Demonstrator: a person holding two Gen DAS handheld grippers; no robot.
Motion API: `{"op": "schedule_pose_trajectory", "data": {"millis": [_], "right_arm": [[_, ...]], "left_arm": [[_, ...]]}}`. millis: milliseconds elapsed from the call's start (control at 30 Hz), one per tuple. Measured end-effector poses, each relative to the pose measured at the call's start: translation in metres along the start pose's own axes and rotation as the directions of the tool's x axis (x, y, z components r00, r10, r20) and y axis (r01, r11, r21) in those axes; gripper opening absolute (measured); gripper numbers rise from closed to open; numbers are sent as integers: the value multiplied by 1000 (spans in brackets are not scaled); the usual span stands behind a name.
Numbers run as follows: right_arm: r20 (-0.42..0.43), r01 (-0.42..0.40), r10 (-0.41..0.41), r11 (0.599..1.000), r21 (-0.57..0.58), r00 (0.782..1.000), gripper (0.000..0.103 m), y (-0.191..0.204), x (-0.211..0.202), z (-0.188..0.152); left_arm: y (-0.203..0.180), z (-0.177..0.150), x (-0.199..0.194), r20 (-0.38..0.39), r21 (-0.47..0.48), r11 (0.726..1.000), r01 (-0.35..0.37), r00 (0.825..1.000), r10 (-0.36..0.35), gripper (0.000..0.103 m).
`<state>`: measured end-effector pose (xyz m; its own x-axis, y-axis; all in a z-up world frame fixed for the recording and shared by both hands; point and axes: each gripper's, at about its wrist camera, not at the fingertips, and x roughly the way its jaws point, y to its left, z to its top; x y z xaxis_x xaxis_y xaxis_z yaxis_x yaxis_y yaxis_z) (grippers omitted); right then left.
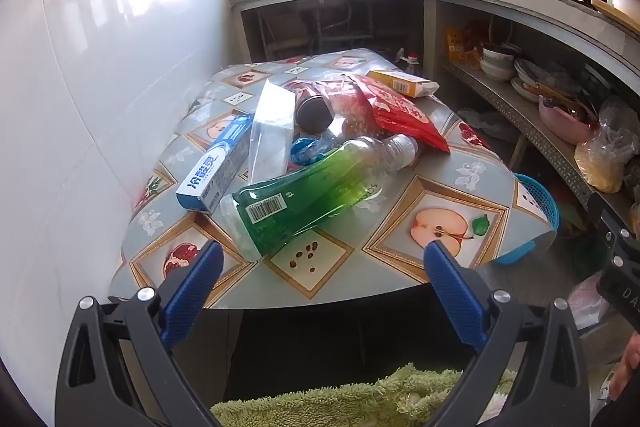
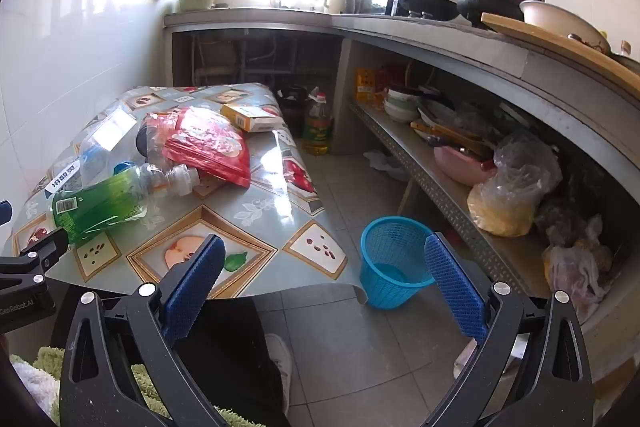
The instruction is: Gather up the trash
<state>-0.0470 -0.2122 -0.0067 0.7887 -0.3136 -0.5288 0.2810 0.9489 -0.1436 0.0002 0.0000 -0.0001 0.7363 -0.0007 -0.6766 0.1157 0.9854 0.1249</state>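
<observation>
Kitchen table under a glossy fruit-print cloth (image 1: 460, 163) carries the trash heap; a blue mesh plastic basket (image 2: 394, 259) waits on the floor beside it. Topmost, the round green plastic bottle (image 1: 316, 187) may roll off if nudged. Left gripper (image 1: 322, 257) and right gripper (image 2: 324, 255) gape empty.

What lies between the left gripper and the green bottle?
Only bare patterned tablecloth: the left wrist view shows the open left gripper just short of the green bottle.

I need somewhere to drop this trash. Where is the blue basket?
The blue basket stands on the tiled floor in the right wrist view, just right of the table's near corner, below the shelf.
</observation>
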Motion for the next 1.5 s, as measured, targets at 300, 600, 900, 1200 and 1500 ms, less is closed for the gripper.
{"op": "schedule_pose_trajectory", "data": {"millis": [300, 600, 900, 1200, 1500], "right_arm": [[4, 1, -1, 1000, -2, 1000, 95, 0, 0, 0], [12, 1, -1, 1000, 6, 1000, 95, 1, 0, 1], [17, 1, -1, 1000, 2, 1000, 95, 3, -3, 2], [18, 0, 0, 1000, 4, 1000, 95, 2, -5, 3], [17, 0, 0, 1000, 5, 1000, 95, 2, -4, 3]], "left_arm": [[0, 0, 0, -7, -2, 1000, 0, 1000, 0, 99], [4, -5, 10, -25, 3, 1000, -12, 1000, 12, 99], [2, -4, 9, -33, 3, 1000, -19, 999, 19, 99], [5, -3, 10, -36, 0, 1000, -17, 999, 17, 99], [8, -2, 11, -45, -4, 1000, -18, 999, 18, 99]]}}
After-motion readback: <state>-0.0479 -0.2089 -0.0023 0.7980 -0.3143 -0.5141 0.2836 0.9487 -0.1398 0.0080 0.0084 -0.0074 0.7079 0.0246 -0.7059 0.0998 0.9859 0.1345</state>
